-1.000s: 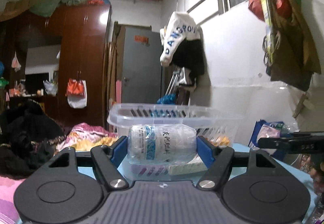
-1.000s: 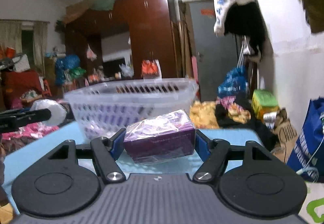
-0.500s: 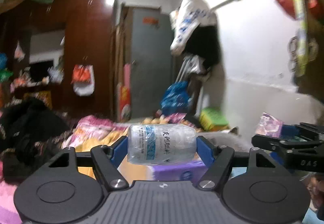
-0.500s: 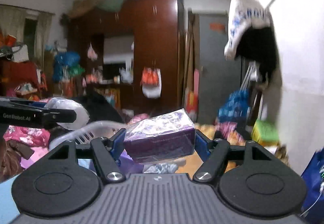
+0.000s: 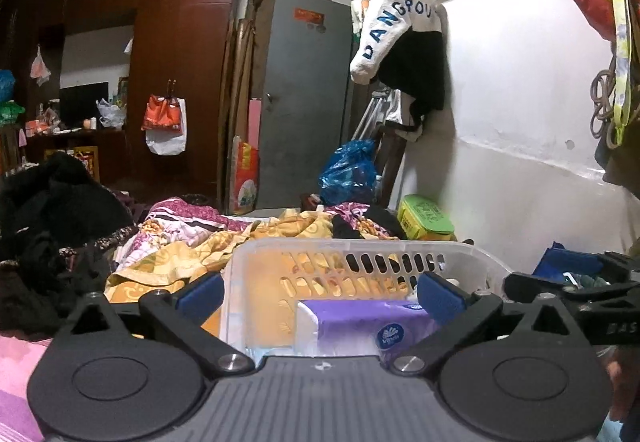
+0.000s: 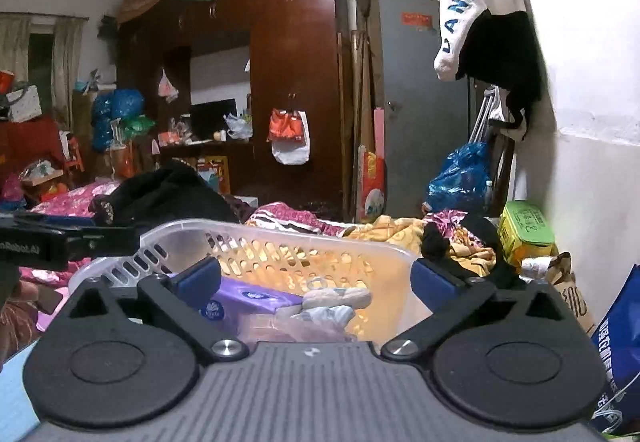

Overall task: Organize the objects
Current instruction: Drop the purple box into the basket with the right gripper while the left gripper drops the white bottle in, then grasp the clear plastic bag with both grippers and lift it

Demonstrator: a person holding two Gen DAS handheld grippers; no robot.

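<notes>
Hovering over basket (image 5: 360,254): left gripper (image 5: 320,292), right gripper (image 6: 316,280), fingers apart, empty; tissue pack (image 5: 360,326) inside.

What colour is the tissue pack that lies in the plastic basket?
Purple, with a white end; the tissue pack in the basket shows best in the left wrist view.

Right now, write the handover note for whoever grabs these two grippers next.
Left gripper: open, empty, over the basket.
Right gripper: open, empty, also over the basket.
In the basket: purple tissue pack and water bottle, lying beside it.
Done: both items sit inside the basket.
Left: pull both grippers back; I see no other loose item to sort from these views.
</notes>
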